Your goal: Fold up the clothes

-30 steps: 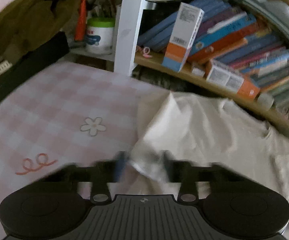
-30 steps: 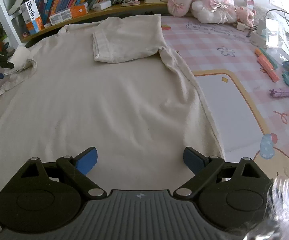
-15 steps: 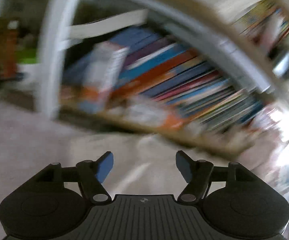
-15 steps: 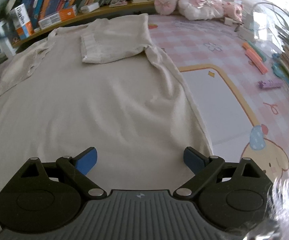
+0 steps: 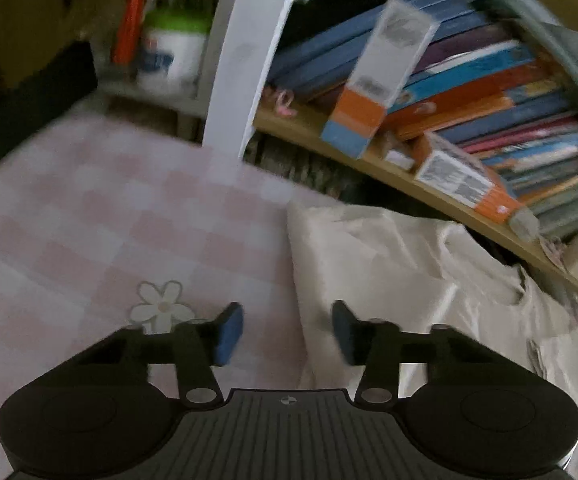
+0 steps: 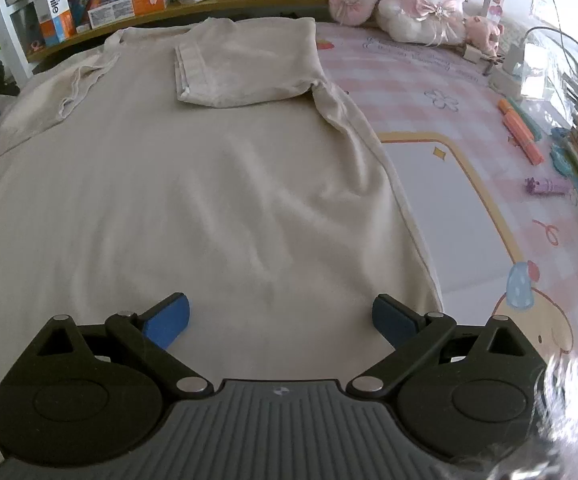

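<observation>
Item: cream cotton long-sleeved shirt [image 6: 193,200], spread on pink checked mat [image 6: 429,80], long axis 6–12 | left gripper [image 5: 287,334]: jaws just closing, part-open, empty; folded sleeve edge [image 5: 369,256] at 1 o'clock, nearest | right gripper [image 6: 281,318]: jaws just widening, wide, empty over hem.

books [image 5: 489,92] blurred; shirt [image 6: 169,220] cut off

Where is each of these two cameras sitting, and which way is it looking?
Left wrist: rides on the left claw, looking down over the pink mat at the shirt edge and bookshelf; only its claw shows.
Right wrist: rides on the right claw, looking along the shirt toward the plush toys; only its claw shows.
Shared: shirt, mat, bookshelf.
</observation>
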### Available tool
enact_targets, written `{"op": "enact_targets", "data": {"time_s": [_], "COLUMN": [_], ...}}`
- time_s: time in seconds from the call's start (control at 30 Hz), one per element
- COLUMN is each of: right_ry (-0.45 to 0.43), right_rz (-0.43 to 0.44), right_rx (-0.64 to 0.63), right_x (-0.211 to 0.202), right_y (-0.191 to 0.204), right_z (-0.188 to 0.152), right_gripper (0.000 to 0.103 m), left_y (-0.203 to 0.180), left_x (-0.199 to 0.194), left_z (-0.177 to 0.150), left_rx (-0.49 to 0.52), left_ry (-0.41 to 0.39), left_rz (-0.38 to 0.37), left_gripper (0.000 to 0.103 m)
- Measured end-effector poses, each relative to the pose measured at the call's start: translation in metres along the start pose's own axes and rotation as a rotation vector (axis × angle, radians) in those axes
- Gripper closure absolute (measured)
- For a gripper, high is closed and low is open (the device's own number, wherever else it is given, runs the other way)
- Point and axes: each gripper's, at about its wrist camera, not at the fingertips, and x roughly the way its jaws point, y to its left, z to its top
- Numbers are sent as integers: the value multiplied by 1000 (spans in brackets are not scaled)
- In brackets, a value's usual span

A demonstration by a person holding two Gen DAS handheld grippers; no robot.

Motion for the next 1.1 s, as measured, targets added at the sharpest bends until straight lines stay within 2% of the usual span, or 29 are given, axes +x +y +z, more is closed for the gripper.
{"op": "enact_targets", "data": {"time_s": [0.03, 0.07, 0.1, 0.13, 0.17, 0.27, 0.37, 0.5, 0.57, 0.73, 0.8, 0.87, 1.0, 1.07, 1.1], "right_ry": [2, 2, 2, 2, 2, 0, -5, -11, -12, -11, -11, -13, -21, -22, -18], "right_rz": [-3, -6, -9, -12, -15, -23, -20, -20, -22, -31, -34, -37, -41, -40, -39], "right_rx": [4, 9, 13, 18, 23, 35, 31, 30, 35, 47, 51, 56, 60, 62, 61], "right_x": [0, 0, 0, 0, 0, 0, 1, 3, 4, 5, 5, 6, 7, 7, 7], "right_y": [0, 0, 1, 1, 2, 4, 7, 10, 10, 12, 13, 14, 16, 16, 16], "right_z": [-1, -1, -1, -1, -1, -1, -1, 0, 0, 1, 2, 3, 3, 3, 4], "right_gripper": [4, 4, 4, 4, 4, 4, 4, 2, 1, 1, 0, 0, 0, 0, 0], "left_y": [1, 2, 3, 4, 2, 5, 9, 1, 7, 36, 35, 22, -22, -50, -66], "left_x": [3, 5, 8, 10, 10, 10, 20, 22, 20, -4, -21, -40, -72, -76, -78], "left_z": [1, 1, 2, 0, 0, 9, 20, 15, 13, 12, 2, -13, -55, -79, -92], "left_rx": [-11, -21, -32, -42, -22, 29, 40, 135, 117, 28, 55, 117, 338, 477, 559], "left_ry": [5, 9, 17, 37, 23, -46, -17, -27, -35, -26, -45, -66, -57, -40, -39], "left_rz": [-9, -19, -29, -41, -27, 88, 128, 138, 125, 87, 95, 88, 0, -47, -64], "left_gripper": [71, 88, 99, 103, 103, 103, 103, 103, 95, 93, 93, 93, 91, 79, 77]}}
